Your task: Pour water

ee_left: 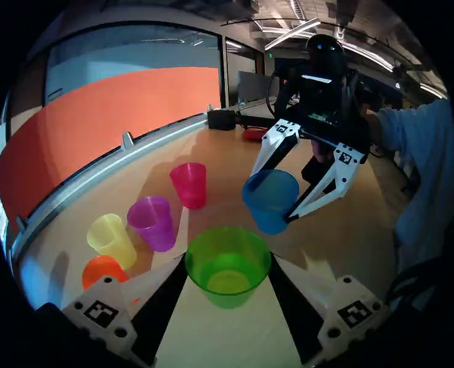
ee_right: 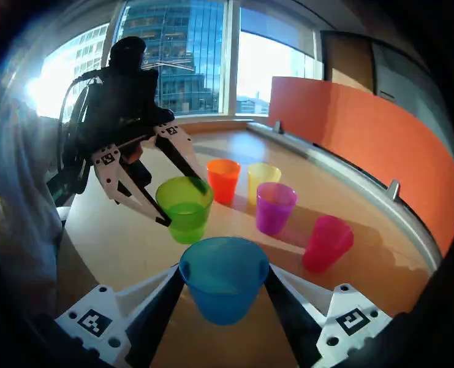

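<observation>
Sunlight is pouring through tall windows point(ee_right: 190, 55), glaring off a pale wooden counter point(ee_right: 122, 245). An orange partition point(ee_right: 374, 135) is running along its far edge behind a grey rail point(ee_right: 355, 181), and ceiling strip lights point(ee_left: 291, 34) are glowing overhead.

Orange cup point(ee_left: 103, 270): lower part hidden behind the left gripper point(ee_left: 227, 257). Person's sleeve point(ee_left: 419, 132): cut off at the right edge.

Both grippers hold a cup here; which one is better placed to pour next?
Right, probably. The right gripper is shut on the translucent blue plastic cup, which appears tipped toward the translucent green plastic cup held in the left gripper. Neither cup's water level is clear.
</observation>
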A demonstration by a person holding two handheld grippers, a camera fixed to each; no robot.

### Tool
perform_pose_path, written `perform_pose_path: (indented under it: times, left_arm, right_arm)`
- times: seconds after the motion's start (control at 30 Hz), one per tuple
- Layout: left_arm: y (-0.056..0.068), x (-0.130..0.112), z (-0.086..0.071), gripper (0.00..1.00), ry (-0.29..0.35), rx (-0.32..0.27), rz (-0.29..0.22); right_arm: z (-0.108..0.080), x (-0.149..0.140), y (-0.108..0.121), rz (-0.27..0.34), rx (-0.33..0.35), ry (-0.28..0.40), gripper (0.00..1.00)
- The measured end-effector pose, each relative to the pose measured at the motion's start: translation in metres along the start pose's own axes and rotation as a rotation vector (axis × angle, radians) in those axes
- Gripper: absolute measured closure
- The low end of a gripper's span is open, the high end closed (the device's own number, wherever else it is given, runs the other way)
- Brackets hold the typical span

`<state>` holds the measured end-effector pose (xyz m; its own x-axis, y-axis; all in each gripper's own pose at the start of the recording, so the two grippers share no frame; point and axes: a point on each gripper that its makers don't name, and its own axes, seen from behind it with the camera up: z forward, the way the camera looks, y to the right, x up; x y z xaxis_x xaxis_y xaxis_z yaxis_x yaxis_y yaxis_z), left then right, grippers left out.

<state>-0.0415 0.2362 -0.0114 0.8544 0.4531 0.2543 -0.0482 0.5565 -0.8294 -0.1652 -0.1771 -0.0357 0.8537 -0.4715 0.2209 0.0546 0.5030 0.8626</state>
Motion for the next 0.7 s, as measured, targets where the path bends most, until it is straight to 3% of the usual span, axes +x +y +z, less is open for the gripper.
perform_pose_path:
  times: [0.7]
  left_arm:
    - [0.004,-0.022,0.015,0.11,-0.039,-0.014,-0.016]
  right_arm:
    - [0.009,-0.021,0.001,0.005,-0.002,-0.029,0.09]
